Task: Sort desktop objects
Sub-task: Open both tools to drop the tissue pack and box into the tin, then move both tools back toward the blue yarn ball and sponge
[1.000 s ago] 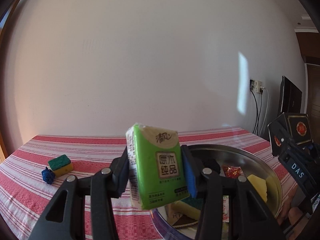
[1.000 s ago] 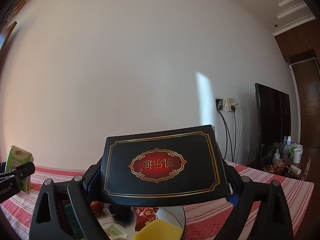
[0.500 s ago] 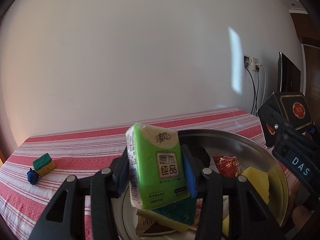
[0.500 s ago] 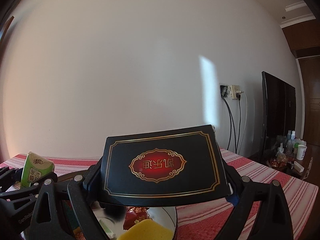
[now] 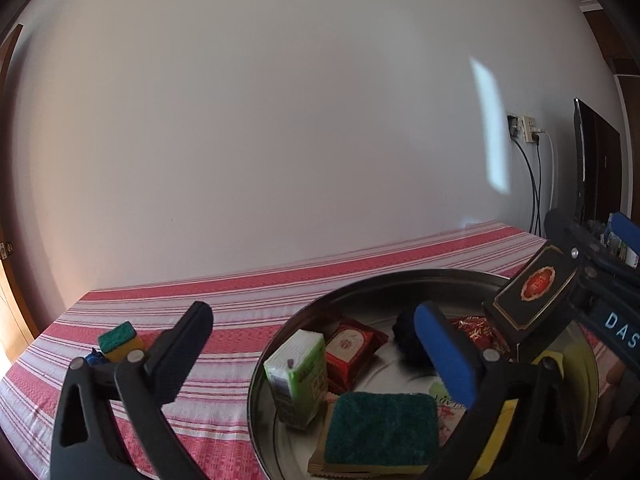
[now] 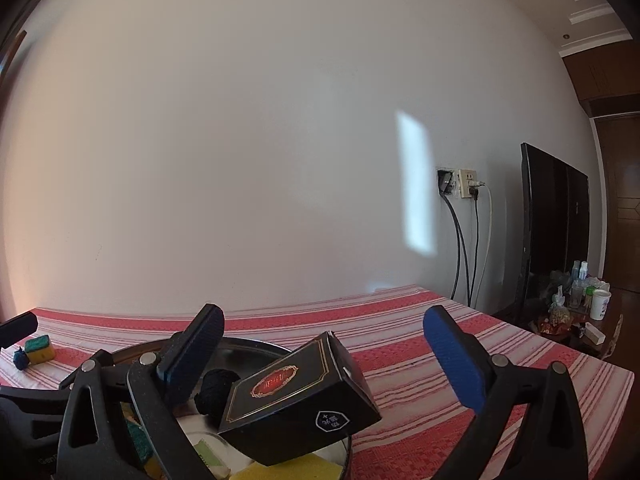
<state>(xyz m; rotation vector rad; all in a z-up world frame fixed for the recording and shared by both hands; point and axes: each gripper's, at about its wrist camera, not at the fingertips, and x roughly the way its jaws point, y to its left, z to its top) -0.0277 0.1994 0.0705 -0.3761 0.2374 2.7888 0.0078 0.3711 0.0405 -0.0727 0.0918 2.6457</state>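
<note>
My left gripper [image 5: 312, 312] hangs over the metal basin [image 5: 360, 284], and its jaws are opening with nothing between them. The green tissue pack [image 5: 298, 380] lies inside the basin at its left wall, clear of both pads. My right gripper [image 6: 324, 316] is opening too. The black box with the red emblem [image 6: 296, 396] sits tilted below its fingers, over the basin [image 6: 248, 344], and neither pad touches it. In the left wrist view the same black box [image 5: 532, 300] tips at the basin's right side, under the right gripper [image 5: 592, 264].
The basin also holds a green scouring sponge [image 5: 380, 428], red packets [image 5: 348, 344], a black ball [image 6: 216, 388] and a yellow sponge [image 6: 288, 470]. A green-and-yellow sponge [image 5: 120, 340] and a small blue thing [image 5: 94, 358] lie on the striped tablecloth [image 5: 224, 320] to the left. A television [image 6: 556, 232] stands far right.
Both grippers moved over the basin and let go. The tissue pack dropped from the left gripper into the basin. The black box slipped out of the right gripper and tilted downward.
</note>
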